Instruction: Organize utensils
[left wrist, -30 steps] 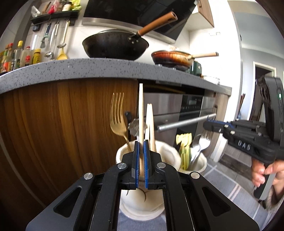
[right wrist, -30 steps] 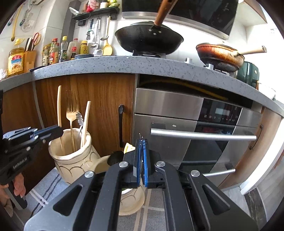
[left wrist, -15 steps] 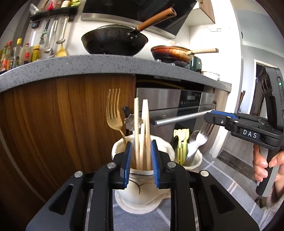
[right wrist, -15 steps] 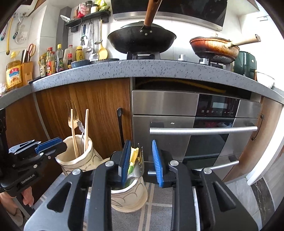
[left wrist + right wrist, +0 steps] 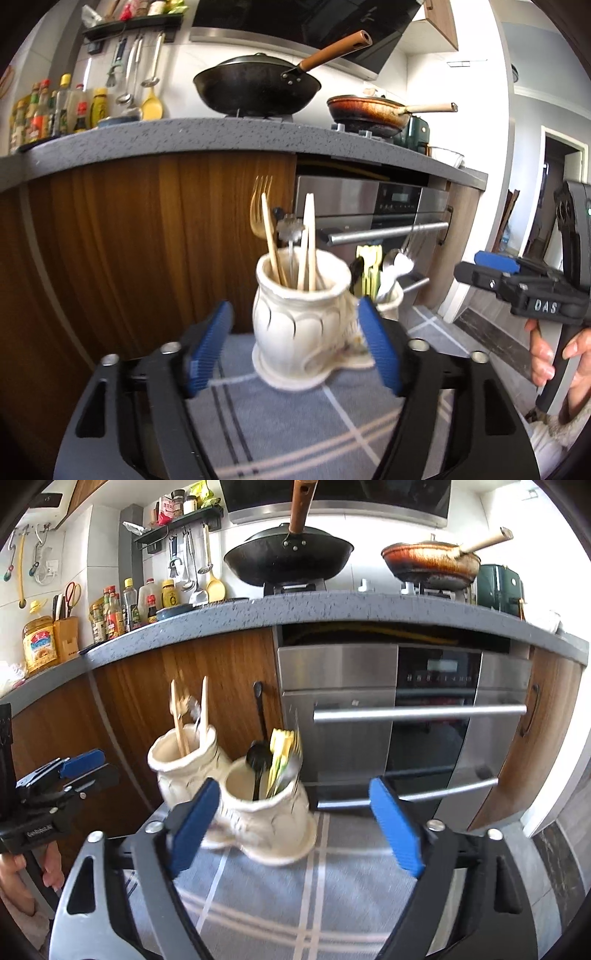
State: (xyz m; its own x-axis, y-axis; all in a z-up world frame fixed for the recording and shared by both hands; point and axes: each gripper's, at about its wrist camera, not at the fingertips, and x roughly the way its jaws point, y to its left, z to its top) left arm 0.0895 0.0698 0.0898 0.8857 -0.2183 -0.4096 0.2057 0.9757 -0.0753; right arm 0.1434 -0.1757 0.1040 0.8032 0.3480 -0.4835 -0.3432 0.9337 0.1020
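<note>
Both hand-held grippers have drawn back from the two ceramic holders, and their jaws have just been opening, so each now stands wide and empty. The left hand-held gripper (image 5: 295, 345) frames the taller cream holder (image 5: 301, 314) without touching it; the wooden sticks (image 5: 308, 243) and a gold fork (image 5: 259, 210) stand loose inside. The right hand-held gripper (image 5: 295, 827) sits before the shorter holder (image 5: 267, 812), which carries a black ladle (image 5: 258, 757), yellow utensils (image 5: 280, 755) and metal cutlery.

Both holders stand touching each other on a grey checked cloth (image 5: 332, 886) near its far edge, toward the wooden cabinet.

The likely risk is a pad clipping a holder's flared rim on the way out or on a fresh approach. With tall utensils leaning high above the rims, a knock could tip a holder against its neighbour or drag the cloth.
</note>
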